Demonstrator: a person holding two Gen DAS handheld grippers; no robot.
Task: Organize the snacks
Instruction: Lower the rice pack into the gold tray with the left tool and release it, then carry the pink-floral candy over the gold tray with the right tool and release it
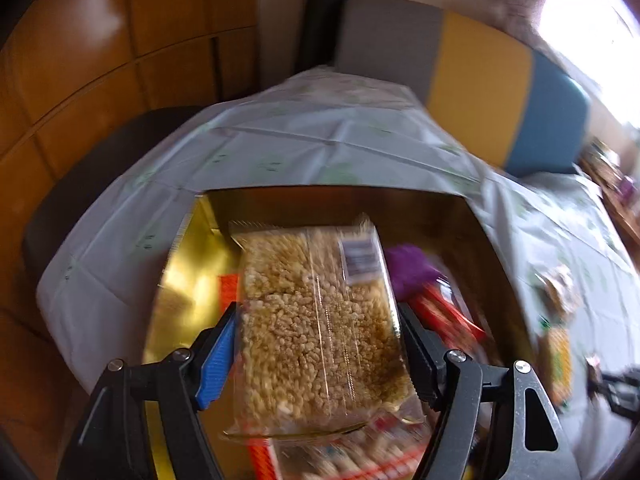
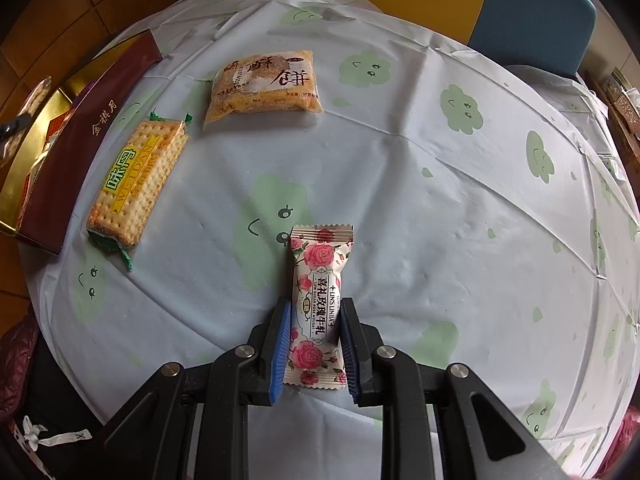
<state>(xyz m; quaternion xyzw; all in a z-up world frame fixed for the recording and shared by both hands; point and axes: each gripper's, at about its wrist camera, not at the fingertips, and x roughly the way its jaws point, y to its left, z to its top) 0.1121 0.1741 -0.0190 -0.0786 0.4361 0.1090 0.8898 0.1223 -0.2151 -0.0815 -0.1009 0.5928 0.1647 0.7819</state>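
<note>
My left gripper [image 1: 317,308] is shut on a clear pack of puffed rice crisp [image 1: 316,320], one pad on each long side. It holds the pack tilted above the open gold-lined box [image 1: 188,280]. In the box lie a purple packet [image 1: 408,268], red-wrapped snacks [image 1: 444,312] and another clear pack [image 1: 360,452] underneath. My right gripper [image 2: 316,302] points down at the table and is shut on a rose-printed nougat packet [image 2: 318,304] that lies on the cloth. A cracker pack [image 2: 136,184] and a flaky-pastry pack [image 2: 266,88] lie near the box's maroon wall [image 2: 80,120].
A pale tablecloth with green cloud faces [image 2: 460,208] covers the round table. Chairs with grey [image 1: 388,40], yellow [image 1: 480,76] and blue [image 2: 532,12] backs stand at the far side. A dark seat [image 1: 100,168] is beyond the table's left edge.
</note>
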